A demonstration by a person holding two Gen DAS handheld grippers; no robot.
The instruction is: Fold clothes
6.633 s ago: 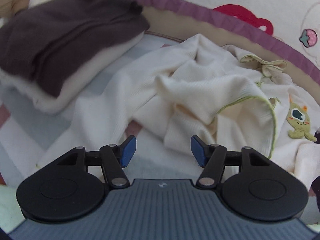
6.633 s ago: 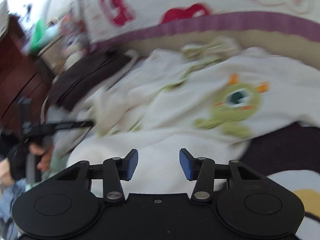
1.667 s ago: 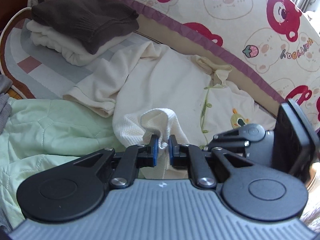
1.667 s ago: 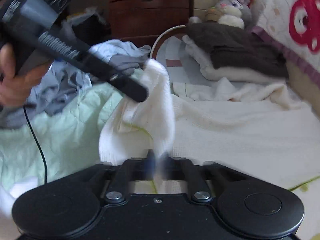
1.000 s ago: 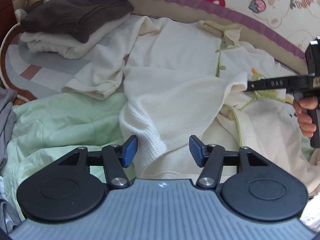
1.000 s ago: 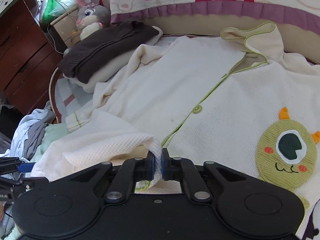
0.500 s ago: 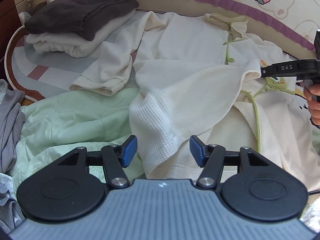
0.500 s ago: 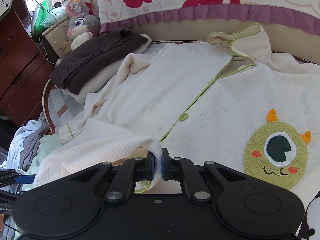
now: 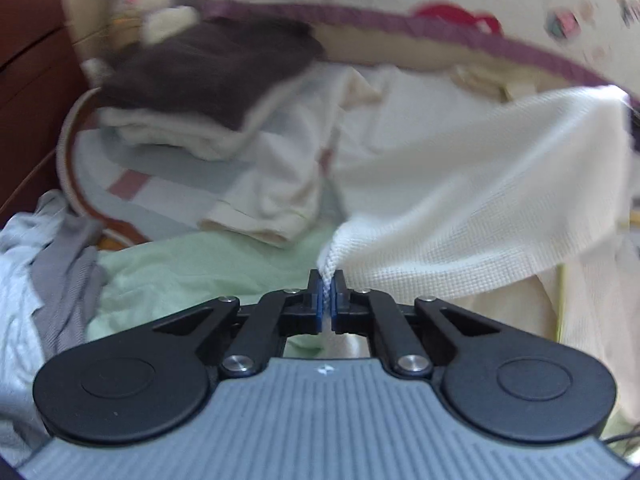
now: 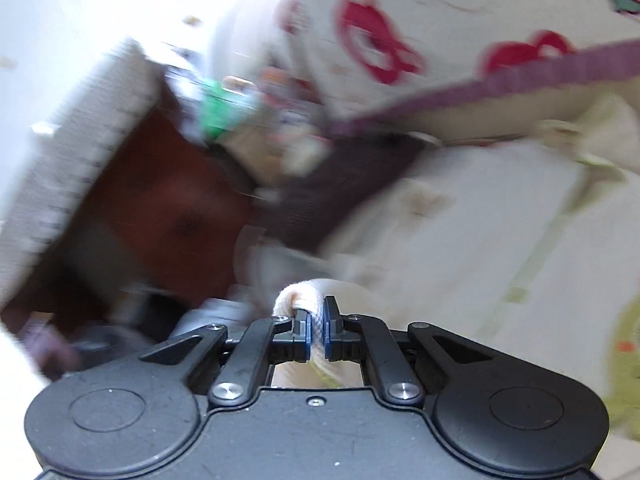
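Observation:
A cream waffle-knit baby garment (image 9: 460, 200) with green piping lies spread on the bed, one flap of it lifted and stretched taut to the right. My left gripper (image 9: 327, 300) is shut on the flap's near corner. In the right wrist view my right gripper (image 10: 316, 328) is shut on another bunched corner of the same garment (image 10: 304, 296). The rest of the garment (image 10: 500, 220) lies flat behind it, blurred. A sleeve (image 9: 276, 200) hangs over the green quilt.
A folded dark brown and cream pile (image 9: 208, 80) sits at the back left beside a stuffed toy. Grey clothes (image 9: 36, 248) lie at the left, on a light green quilt (image 9: 192, 268). A patterned cushion with a purple band (image 9: 400, 28) lines the back. A brown dresser (image 10: 160, 208) stands left.
My left gripper went from open to shut on the flap's corner and rose with it. My right gripper lifted and tipped up, still holding its corner. Both views are now blurred.

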